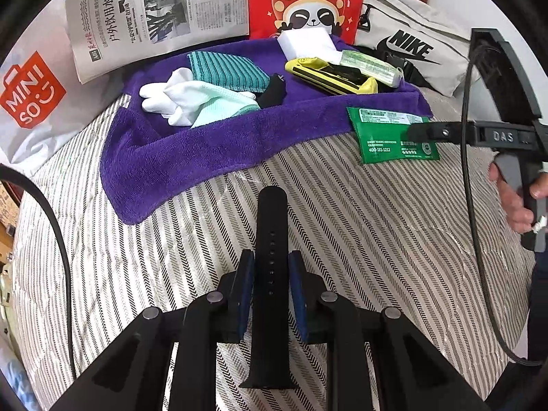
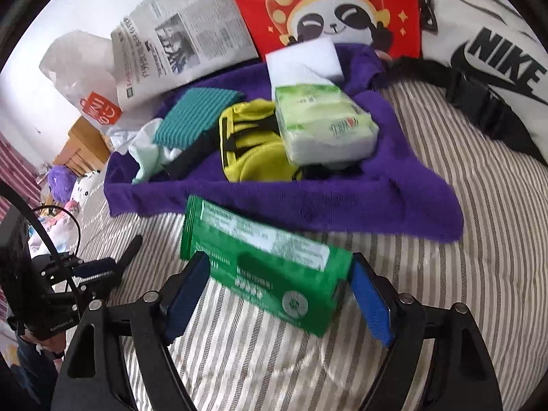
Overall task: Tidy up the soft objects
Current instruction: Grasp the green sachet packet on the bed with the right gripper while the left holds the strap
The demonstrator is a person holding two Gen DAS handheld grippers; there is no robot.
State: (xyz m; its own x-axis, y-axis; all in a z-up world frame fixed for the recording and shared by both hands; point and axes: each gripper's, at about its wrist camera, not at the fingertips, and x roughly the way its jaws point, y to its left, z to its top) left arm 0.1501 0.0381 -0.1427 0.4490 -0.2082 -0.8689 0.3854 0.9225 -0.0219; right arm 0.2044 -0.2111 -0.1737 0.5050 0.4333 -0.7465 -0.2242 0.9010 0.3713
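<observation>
Rubbery black watch strap: clamped mid-length in left gripper, off purple towel's near edge; light, floppy, best pinched across width. Green wipes pack: one, beside towel's near edge, between right gripper's wide-apart jaws; probably slick, squashy, graspable across short sides. One tissue pack on towel.

We see a purple towel spread on the striped bed, carrying white gloves, a teal striped cloth, a yellow pouch and a tissue pack. A green packet lies flat just near its right edge.
</observation>
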